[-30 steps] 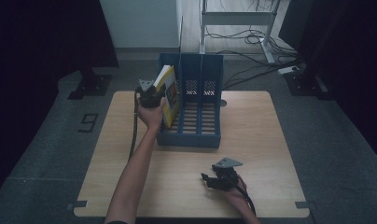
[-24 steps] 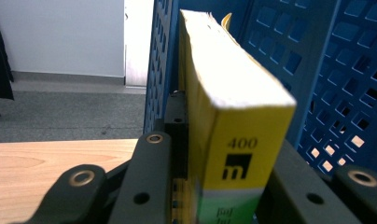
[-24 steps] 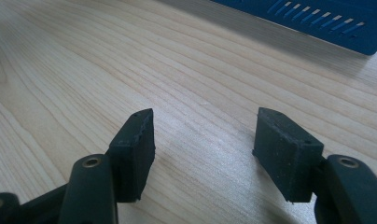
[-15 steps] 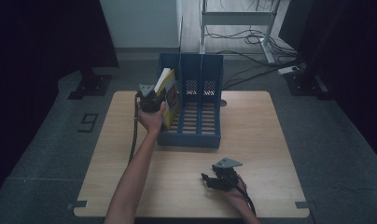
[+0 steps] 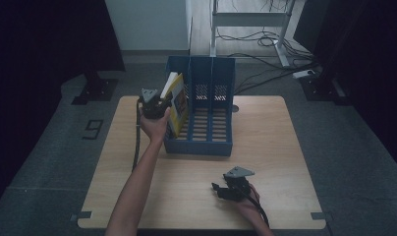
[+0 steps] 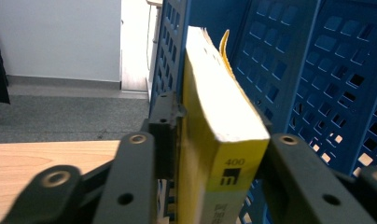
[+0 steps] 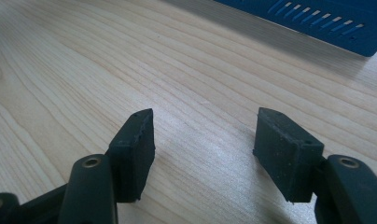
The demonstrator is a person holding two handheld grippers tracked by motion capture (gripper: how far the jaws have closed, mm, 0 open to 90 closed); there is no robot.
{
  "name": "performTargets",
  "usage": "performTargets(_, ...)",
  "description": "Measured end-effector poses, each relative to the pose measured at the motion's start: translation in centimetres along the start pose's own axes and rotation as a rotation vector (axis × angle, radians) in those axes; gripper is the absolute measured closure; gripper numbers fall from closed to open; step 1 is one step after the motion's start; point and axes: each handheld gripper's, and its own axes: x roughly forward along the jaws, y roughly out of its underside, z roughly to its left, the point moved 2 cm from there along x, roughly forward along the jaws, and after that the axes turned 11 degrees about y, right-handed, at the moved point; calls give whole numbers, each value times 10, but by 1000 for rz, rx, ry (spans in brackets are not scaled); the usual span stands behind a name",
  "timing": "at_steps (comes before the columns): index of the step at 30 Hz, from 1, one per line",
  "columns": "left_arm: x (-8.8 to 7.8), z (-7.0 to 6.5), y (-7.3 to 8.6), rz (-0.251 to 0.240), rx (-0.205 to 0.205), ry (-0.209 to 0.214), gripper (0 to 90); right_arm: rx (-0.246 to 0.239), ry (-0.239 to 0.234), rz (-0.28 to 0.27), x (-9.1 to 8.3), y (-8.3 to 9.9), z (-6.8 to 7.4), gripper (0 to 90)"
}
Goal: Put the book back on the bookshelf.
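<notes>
The wooden table [image 5: 285, 142] spreads under me, and the blue file rack [image 5: 209, 128] stands at its far middle, three compartments open toward me. A yellow book [image 5: 177, 101] stands tilted in the rack's left compartment, spine toward me. My left gripper [image 5: 155, 104] sits at the book's near edge; its jaws have just been opening, and the book [image 6: 219, 140] is between them, with a thin gap at the left pad. My right gripper [image 5: 226, 189] rests low on the near right of the table, jaws partly open and holding nothing, bare wood [image 7: 205, 93] between them.
</notes>
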Motion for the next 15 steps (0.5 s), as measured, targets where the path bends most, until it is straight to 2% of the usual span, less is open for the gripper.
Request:
performTargets(4, -2, 0, 1, 1, -2, 25, 518, 2, -1, -2, 0, 0, 0, 376)
performTargets(10, -8, -3, 0, 0, 5, 87, 432, 3, -2, -1, 0, 0, 0, 375)
performTargets(15, -17, -2, -3, 22, 7, 131, 367, 2, -1, -1, 0, 0, 0, 375)
